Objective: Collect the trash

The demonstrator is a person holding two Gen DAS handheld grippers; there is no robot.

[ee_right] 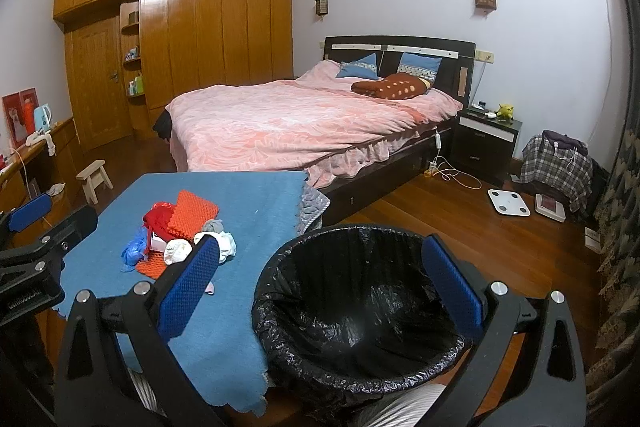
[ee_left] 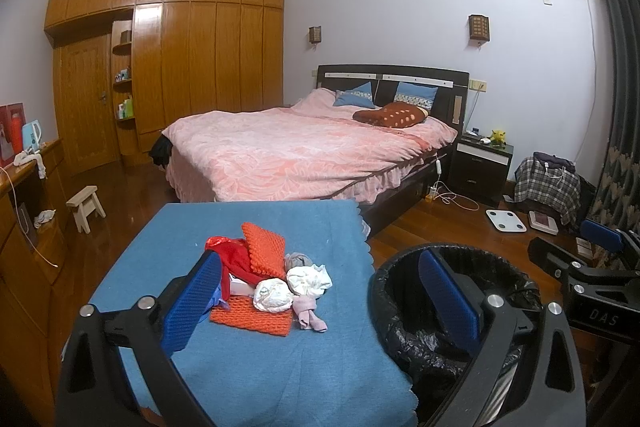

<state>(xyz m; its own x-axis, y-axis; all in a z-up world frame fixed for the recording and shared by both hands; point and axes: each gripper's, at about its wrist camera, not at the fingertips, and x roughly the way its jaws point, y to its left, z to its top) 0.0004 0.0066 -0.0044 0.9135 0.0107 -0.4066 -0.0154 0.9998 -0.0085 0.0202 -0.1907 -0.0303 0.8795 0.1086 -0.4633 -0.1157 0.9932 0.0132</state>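
Observation:
A pile lies on the blue-clothed table [ee_left: 248, 367]: two crumpled white paper balls [ee_left: 274, 295], orange knitted cloths [ee_left: 264, 251], a red bag [ee_left: 236, 259], a pink sock [ee_left: 310, 317] and a blue plastic bag [ee_right: 134, 251]. Right of the table stands a bin lined with a black bag [ee_right: 360, 311], and nothing shows inside it. My left gripper [ee_left: 320, 301] hovers open just short of the pile, holding nothing. Over the bin's near rim my right gripper [ee_right: 320, 287] is also open, with nothing between its fingers.
A pink-covered bed [ee_left: 304, 147] stands behind the table. A small wooden stool [ee_left: 86, 207] and a wooden desk [ee_left: 24, 187] are at the left. On the floor at the right lie a white scale [ee_left: 506, 221], cables, a nightstand [ee_left: 482, 163] and a plaid bundle [ee_left: 548, 187].

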